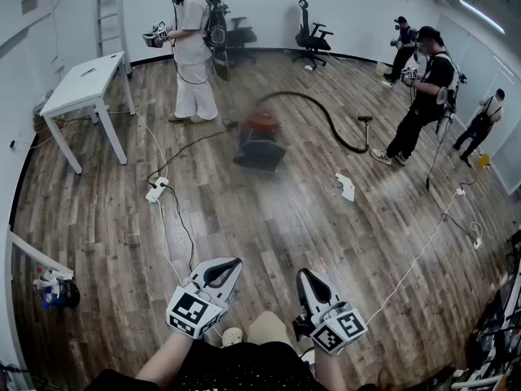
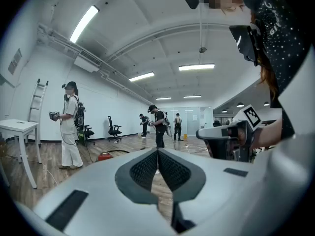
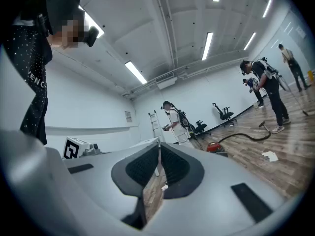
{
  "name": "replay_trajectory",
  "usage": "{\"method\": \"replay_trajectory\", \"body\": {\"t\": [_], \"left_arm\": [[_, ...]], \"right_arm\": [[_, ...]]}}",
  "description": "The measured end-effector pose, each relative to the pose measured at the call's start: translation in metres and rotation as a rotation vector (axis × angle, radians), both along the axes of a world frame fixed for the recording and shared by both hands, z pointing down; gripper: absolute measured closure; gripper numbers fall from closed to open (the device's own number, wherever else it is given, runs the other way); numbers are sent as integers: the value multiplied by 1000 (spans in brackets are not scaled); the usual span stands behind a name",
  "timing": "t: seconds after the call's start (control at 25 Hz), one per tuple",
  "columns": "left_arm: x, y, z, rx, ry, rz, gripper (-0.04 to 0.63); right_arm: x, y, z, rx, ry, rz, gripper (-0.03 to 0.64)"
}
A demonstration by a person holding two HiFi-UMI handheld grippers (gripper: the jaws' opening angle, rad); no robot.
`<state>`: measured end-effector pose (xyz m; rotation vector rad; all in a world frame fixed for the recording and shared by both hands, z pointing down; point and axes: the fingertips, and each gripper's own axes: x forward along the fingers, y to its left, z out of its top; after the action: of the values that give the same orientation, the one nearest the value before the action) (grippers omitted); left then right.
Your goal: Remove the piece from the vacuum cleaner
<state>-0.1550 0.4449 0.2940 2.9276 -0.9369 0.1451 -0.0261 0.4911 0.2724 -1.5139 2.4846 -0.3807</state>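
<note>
a wide floor (image 1: 269,226) of dark wood planks ran through a big white-walled room, with a white table (image 1: 85,80) by the left wall, a ladder (image 1: 106,10) behind it, an office chair (image 1: 313,35) at the far wall, a power strip (image 1: 156,191) on the planks, and a person in white (image 1: 194,55) standing among others. the vacuum cleaner (image 1: 260,141), red on top, sat mid-floor with its black hose (image 1: 326,116) curling to the right, straight ahead of both grippers and well apart from them. the left gripper (image 1: 230,264) and right gripper (image 1: 306,277) were held low, close to the person's body, each with its fingers pressed together on nothing.
</note>
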Motion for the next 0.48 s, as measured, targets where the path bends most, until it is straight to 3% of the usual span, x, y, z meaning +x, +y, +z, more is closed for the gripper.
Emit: {"method": "replay_trajectory", "body": {"t": [0.48], "left_arm": [[12,-58,10,-24,-14,-11,584]], "right_arm": [[24,-62,11,-22,-12,14,604]]}}
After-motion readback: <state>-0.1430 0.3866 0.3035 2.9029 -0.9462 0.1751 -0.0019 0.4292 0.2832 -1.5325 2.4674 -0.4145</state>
